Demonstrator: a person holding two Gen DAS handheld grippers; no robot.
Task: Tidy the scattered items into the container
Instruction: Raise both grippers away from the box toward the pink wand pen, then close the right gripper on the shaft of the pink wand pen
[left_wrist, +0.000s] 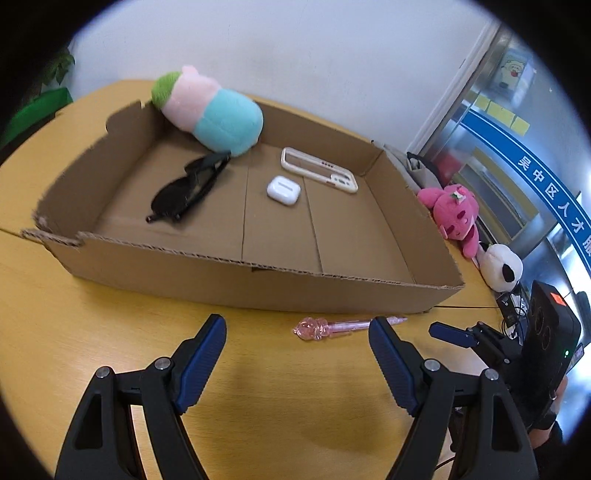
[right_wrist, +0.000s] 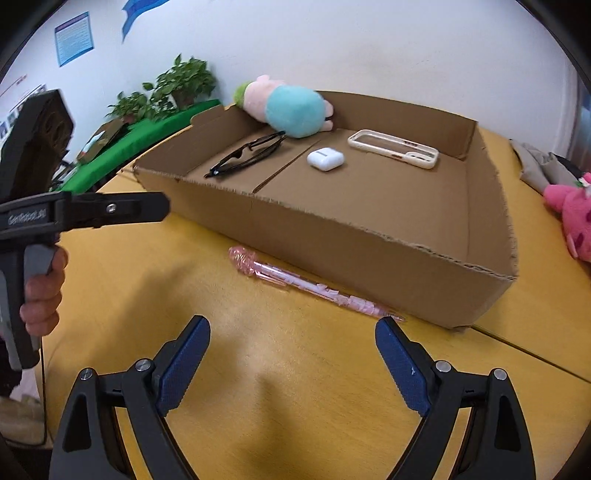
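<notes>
A shallow brown cardboard tray (left_wrist: 236, 275) with ragged cut edges sits on the yellow wooden table (left_wrist: 258, 406), and it serves here as the landmark. Inside it, against the far wall, lies a pastel plush toy (left_wrist: 210, 110) in pink and turquoise with a green end, partly leaning over the tray's rim. In front of the plush, on the tray floor, rest folded black sunglasses (left_wrist: 188, 192), one temple tip touching the toy. Toward the tray's middle sits a small white earbud case (left_wrist: 283, 190), and just behind it a cream-coloured phone case (left_wrist: 319, 170) lies flat, apart from the earbud case.

Outside the tray, just beside its near wall, a translucent pink pen (right_wrist: 310, 284) with a moulded ornamental cap lies on the table, running roughly along that wall without clearly touching it.

The left gripper (left_wrist: 297, 354), nearer than the pen, has its blue-padded fingers spread wide with nothing between them. The right gripper (right_wrist: 291, 360) is likewise spread wide and holds nothing; its right finger pad (right_wrist: 400, 369) is close to the pen's tip.

Beyond the tray's right-hand end, a magenta plush toy (left_wrist: 456, 214) and a black-and-white panda plush (left_wrist: 502, 267) lie on the table. Past the tray's left end, potted green plants (right_wrist: 177, 86) stand on a green cloth (right_wrist: 140, 142).
</notes>
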